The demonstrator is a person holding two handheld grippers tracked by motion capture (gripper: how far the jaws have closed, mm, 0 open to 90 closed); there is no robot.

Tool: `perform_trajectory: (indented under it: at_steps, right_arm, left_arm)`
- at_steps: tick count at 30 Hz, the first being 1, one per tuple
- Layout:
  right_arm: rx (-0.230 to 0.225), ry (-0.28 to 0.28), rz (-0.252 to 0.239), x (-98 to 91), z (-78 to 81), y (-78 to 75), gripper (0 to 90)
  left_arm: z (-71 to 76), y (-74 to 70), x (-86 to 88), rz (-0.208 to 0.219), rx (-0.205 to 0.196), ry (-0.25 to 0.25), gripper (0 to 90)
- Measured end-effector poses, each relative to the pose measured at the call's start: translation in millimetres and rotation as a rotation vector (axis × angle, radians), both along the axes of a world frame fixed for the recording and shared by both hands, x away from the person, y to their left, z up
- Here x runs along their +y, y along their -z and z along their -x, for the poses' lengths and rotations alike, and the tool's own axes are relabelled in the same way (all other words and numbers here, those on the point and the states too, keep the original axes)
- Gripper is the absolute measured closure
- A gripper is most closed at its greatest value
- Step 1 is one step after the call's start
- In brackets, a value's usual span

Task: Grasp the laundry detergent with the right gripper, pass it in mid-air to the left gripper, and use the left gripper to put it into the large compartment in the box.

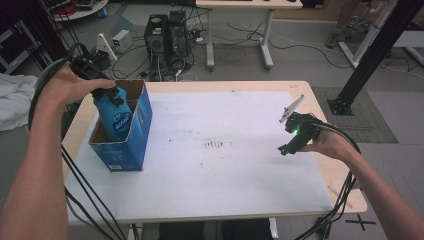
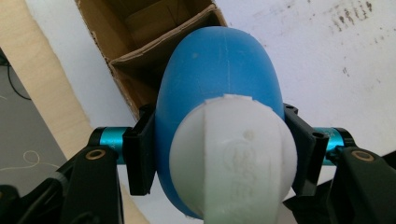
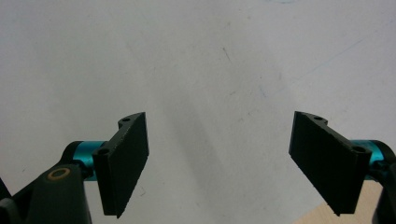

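At the left of the high view, the left gripper [image 1: 107,95] is clamped on a blue plastic bottle with a white cap [image 1: 116,117], its base inside the open blue cardboard box [image 1: 131,145]. I judge the placing step under way; next, lower fully and release. The right gripper [image 1: 295,137] waits with jaws apart over the white sheet [image 1: 225,170].

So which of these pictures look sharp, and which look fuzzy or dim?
High view: evenly lit, slightly soft. Left gripper view: the bottle is close and soft-edged, its white cap brightly lit. Right gripper view: the table sheet looks hazy and grey, with a faint shadow between the black jaws.
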State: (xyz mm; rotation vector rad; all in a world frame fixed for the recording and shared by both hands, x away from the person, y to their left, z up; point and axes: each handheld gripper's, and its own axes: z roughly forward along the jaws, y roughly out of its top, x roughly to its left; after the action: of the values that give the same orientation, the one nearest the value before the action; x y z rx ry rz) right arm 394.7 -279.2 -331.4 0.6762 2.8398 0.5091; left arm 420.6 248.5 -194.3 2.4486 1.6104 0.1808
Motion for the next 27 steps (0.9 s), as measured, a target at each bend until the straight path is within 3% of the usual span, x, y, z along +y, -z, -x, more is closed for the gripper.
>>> perform_trajectory:
  at_steps: [5,7,15,27]
  right_arm:
    - [0.002,-0.004,0.002,-0.4,0.2,2.2,19.2]
    - [0.007,0.001,0.004,-0.3,0.6,3.4,19.2]
    - [0.016,0.003,0.007,0.7,1.4,9.4,19.2]
    - [0.023,0.003,0.008,0.0,3.3,14.4,19.2]
  left_arm:
    - [-1.3,10.7,1.7,0.006,0.006,-0.008,38.2]
    - [-2.1,22.7,1.8,0.005,0.018,-0.004,38.2]
    - [-2.8,46.3,3.9,0.010,0.038,0.009,38.2]
    - [1.4,61.0,5.7,-0.022,0.020,0.116,38.2]
